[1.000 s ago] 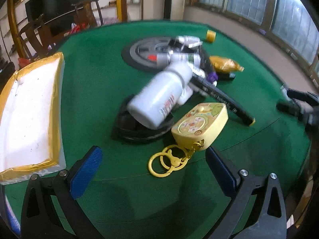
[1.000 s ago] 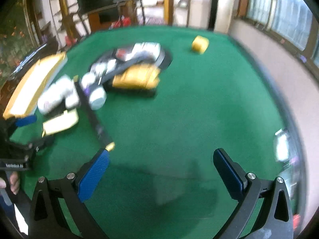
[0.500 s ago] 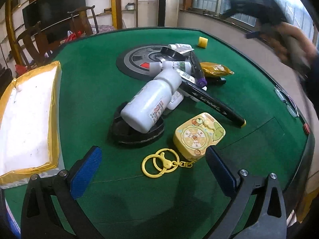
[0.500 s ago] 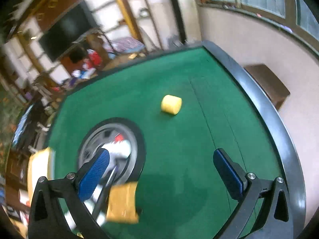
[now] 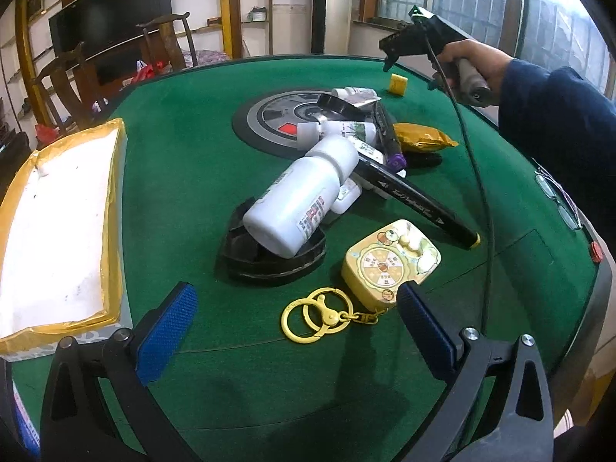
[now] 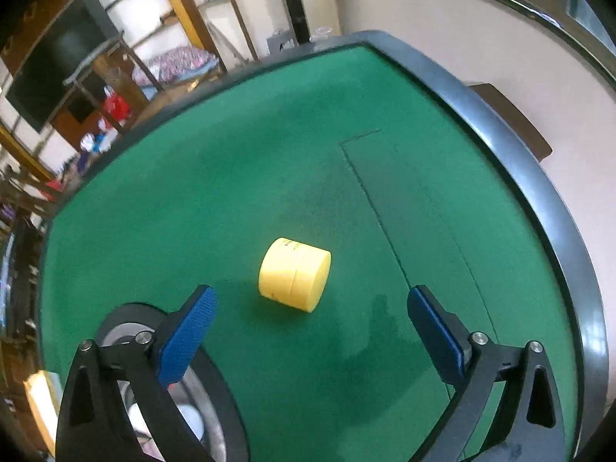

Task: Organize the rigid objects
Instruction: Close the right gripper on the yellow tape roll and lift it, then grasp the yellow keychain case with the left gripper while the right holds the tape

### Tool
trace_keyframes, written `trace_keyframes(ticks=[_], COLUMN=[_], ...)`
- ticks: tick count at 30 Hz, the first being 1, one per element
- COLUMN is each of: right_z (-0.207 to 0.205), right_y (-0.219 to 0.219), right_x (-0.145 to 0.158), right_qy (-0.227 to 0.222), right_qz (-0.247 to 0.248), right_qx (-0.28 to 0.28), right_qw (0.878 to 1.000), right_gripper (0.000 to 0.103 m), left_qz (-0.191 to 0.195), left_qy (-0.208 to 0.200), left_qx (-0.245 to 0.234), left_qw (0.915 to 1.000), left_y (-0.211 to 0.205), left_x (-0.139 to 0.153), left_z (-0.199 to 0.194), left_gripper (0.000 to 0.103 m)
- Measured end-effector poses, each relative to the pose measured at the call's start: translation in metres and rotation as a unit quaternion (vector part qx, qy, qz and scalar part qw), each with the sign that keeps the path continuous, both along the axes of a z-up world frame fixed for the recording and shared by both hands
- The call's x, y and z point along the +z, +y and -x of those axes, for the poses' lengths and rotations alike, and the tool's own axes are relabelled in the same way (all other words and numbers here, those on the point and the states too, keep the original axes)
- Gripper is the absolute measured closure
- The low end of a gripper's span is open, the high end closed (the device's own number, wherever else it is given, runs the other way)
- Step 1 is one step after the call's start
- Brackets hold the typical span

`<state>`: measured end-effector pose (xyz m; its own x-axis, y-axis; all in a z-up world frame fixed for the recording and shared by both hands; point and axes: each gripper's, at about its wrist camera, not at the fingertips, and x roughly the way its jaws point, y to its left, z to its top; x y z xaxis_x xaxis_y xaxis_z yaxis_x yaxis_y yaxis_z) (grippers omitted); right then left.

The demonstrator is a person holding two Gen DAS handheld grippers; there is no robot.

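Right gripper [image 6: 310,310] over yellow cylinder [image 6: 294,274]
Both grippers gape empty; the left gripper [image 5: 294,313] hangs at lower frame, before a keychain [image 5: 389,260] and bottle [image 5: 302,202].

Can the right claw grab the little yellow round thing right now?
Probably yes. The right claw is open and pointed at the little yellow round thing, which lies alone on the green table just ahead of its fingertips. Nothing sits between them, and the gap looks wider than it.

We read this as probably a home living room: green-felt mahjong table [image 5: 184,161], wooden chairs [image 5: 169,38], wall-mounted television [image 5: 111,34], shelving [image 5: 254,4].
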<state>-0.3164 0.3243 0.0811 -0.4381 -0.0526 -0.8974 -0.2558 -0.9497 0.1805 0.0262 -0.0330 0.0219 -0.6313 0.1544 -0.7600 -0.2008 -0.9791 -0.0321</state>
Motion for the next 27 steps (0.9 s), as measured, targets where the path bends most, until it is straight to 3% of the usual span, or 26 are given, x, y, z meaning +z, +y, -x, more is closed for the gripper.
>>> trace_keyframes(ticks=[4, 5, 12, 21, 27], right_z=[0.004, 0.004, -0.039, -0.189, -0.273], right_y=[-0.005, -0.004, 0.008, -0.003, -0.004], right_x=[-0.013, -0.014, -0.006, 0.021, 0.008], right_qy=[-0.022, -0.018, 0.026, 0.1, 0.114], right_qz=[0.003, 0.005, 0.012, 0.01, 0.064], right_qx=[0.0, -0.001, 0.016, 0.125, 0.198], right_qw=[1.0, 1.0, 0.999, 0.987, 0.971], right_gripper=[0.056, 0.068, 0.071, 0.075, 0.075], left_qz=[-0.002, -0.003, -0.003, 0.0, -0.003], left_qy=[-0.003, -0.003, -0.009, 0.002, 0.029], left_qx=[-0.002, -0.003, -0.005, -0.018, -0.058], left_qw=[1.0, 1.0, 0.9999, 0.9998, 0.9979], left_y=[0.0, 0.0, 0.001, 0.006, 0.012], left_x=[0.0, 0.0, -0.001, 0.002, 0.011], left_z=[0.001, 0.001, 0.002, -0.003, -0.017], left_gripper=[0.0, 0.0, 0.0, 0.0, 0.0])
